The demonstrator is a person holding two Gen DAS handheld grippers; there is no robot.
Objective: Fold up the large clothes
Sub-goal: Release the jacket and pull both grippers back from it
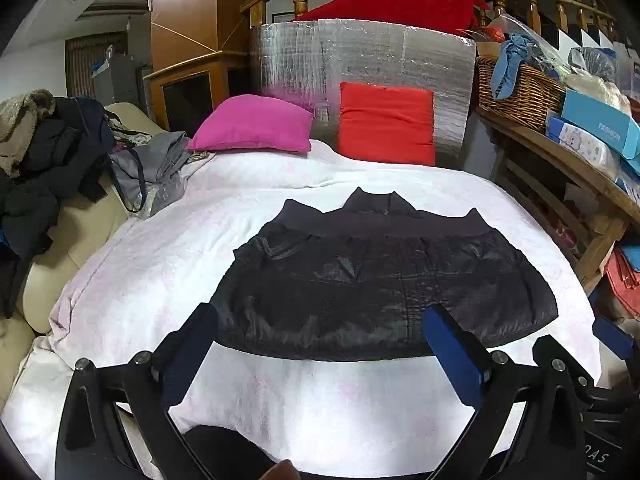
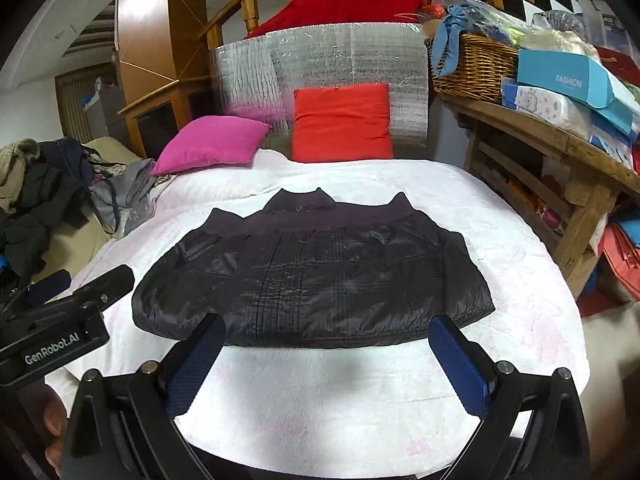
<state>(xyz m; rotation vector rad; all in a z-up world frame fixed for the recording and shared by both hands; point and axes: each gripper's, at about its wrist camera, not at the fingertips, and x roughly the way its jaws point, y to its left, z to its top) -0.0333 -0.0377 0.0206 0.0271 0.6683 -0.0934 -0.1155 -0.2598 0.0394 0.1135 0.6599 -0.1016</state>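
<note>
While both tools [image 1: 320, 354] [image 2: 326, 358] gape wide, the jacket's [image 1: 380, 280] near hem seemingly lies untouched.

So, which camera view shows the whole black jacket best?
The right wrist view: the black jacket lies near the middle, and only small parts of its near hem sit behind the open jaws. In the left wrist view the black jacket is also whole, but it sits more to the right and the right jaw covers more of the hem.
</note>
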